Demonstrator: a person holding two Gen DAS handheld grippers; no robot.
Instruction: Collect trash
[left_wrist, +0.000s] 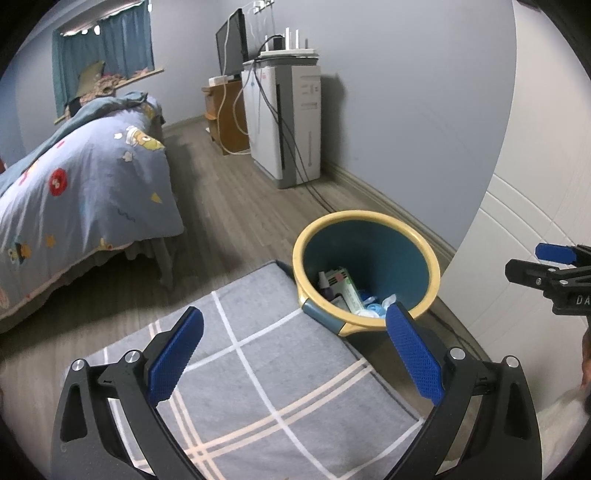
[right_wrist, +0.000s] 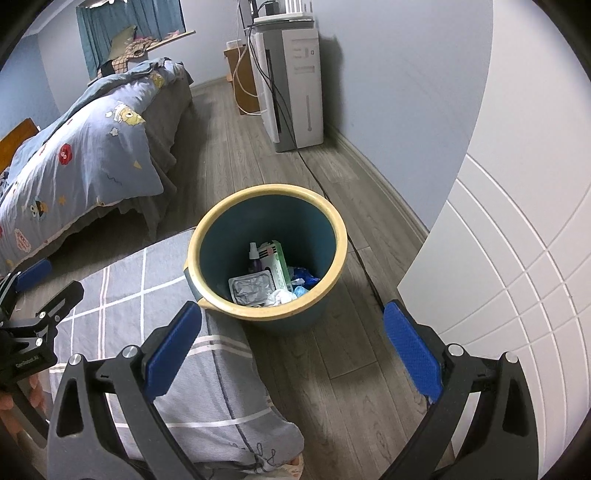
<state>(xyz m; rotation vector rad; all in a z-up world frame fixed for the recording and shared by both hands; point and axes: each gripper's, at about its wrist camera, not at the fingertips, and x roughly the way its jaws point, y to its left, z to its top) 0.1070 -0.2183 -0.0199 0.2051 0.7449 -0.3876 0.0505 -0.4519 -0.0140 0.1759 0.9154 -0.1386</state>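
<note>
A blue trash bin with a yellow rim (left_wrist: 432, 258) (right_wrist: 341, 236) stands on the wooden floor beside a grey checked cushion (left_wrist: 266, 373) (right_wrist: 122, 288). Inside lie a green and white box (right_wrist: 279, 266), a silver foil pack (right_wrist: 249, 290), a small spray bottle (right_wrist: 254, 254) and crumpled blue and white scraps (right_wrist: 291, 291). My left gripper (left_wrist: 295, 350) is open and empty over the cushion, just short of the bin. My right gripper (right_wrist: 291, 343) is open and empty, close above the bin's near side. Each gripper shows at the edge of the other's view.
A bed with a blue cartoon quilt (left_wrist: 85, 192) (right_wrist: 81, 155) fills the left. A white appliance (left_wrist: 291, 122) (right_wrist: 295, 85) with trailing cables stands by the back wall, next to a wooden stand and monitor (left_wrist: 231, 48). A white panelled door (right_wrist: 509, 266) is at right.
</note>
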